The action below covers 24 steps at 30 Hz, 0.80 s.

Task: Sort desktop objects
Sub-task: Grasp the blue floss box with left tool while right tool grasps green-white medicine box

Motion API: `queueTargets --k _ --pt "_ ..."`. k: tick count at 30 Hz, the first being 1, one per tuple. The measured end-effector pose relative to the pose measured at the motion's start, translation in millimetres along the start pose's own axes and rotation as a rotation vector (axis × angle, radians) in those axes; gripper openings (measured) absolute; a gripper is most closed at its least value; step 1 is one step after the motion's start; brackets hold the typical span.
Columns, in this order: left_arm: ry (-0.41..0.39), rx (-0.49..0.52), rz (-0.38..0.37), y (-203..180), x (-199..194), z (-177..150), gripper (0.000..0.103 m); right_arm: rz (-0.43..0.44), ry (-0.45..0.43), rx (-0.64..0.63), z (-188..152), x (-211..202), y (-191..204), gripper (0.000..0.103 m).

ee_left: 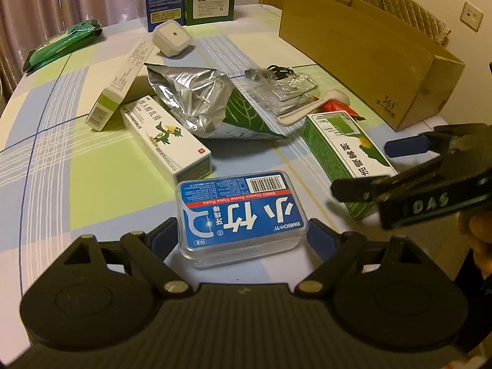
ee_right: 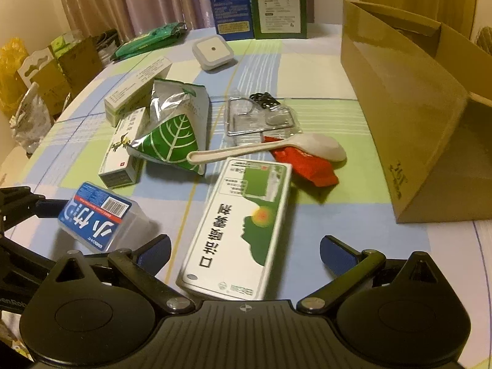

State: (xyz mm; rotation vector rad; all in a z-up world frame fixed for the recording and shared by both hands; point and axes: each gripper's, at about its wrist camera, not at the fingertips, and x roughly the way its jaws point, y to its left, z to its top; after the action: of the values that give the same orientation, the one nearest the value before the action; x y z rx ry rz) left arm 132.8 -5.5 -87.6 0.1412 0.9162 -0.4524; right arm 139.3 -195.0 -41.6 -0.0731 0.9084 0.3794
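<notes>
The left claw (ee_left: 243,236) straddles the blue floss-pick box (ee_left: 241,215), apparently clamped on its short sides, though whether the pads press is hard to tell; in the right wrist view the box looks tilted off the table (ee_left: 101,190), which suggests a grip. The right claw (ee_right: 244,252) stands released, its fingers well apart either side of the green-and-white carton (ee_right: 240,227), probably lined up to take it. The open cardboard box (ee_right: 409,129) lies to the right across bare cloth, while the foil bag (ee_left: 196,101) and spoon (ee_right: 264,147) crowd the far side.
</notes>
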Motion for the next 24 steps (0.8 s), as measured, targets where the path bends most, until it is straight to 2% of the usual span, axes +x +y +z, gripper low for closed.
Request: queueTargets --k 1,3,8,15,17,21,24 --pt "0.002 0.002 0.000 -0.3 0.9 0.1 0.086 0.002 -0.002 -0.022 -0.7 1.4 3.0 0.094" --pt "0.007 0.004 0.008 -1.4 4.0 -0.4 0.087 0.001 0.011 -0.057 -2.8 5.5 7.2 0.069" --pt "0.001 -0.023 0.039 -0.2 3.6 -2.5 0.089 -0.045 0.002 -0.083 -9.9 -0.9 6.4 0.053" --pt "-0.002 -0.101 0.077 -3.0 10.1 -1.7 0.091 -0.061 -0.013 -0.085 -18.0 -6.9 2.9 0.054" --pt "-0.008 -0.112 0.103 -4.9 11.6 -2.2 0.086 -0.066 -0.016 -0.092 -18.0 -5.1 3.6 0.058" --pt "-0.016 -0.147 0.130 -3.2 12.1 -2.0 0.086 -0.076 -0.025 -0.094 -17.5 -2.6 2.5 0.072" --pt "-0.026 -0.160 0.130 -1.3 10.1 -1.1 0.086 -0.069 -0.031 -0.083 -15.6 -0.4 0.7 0.074"
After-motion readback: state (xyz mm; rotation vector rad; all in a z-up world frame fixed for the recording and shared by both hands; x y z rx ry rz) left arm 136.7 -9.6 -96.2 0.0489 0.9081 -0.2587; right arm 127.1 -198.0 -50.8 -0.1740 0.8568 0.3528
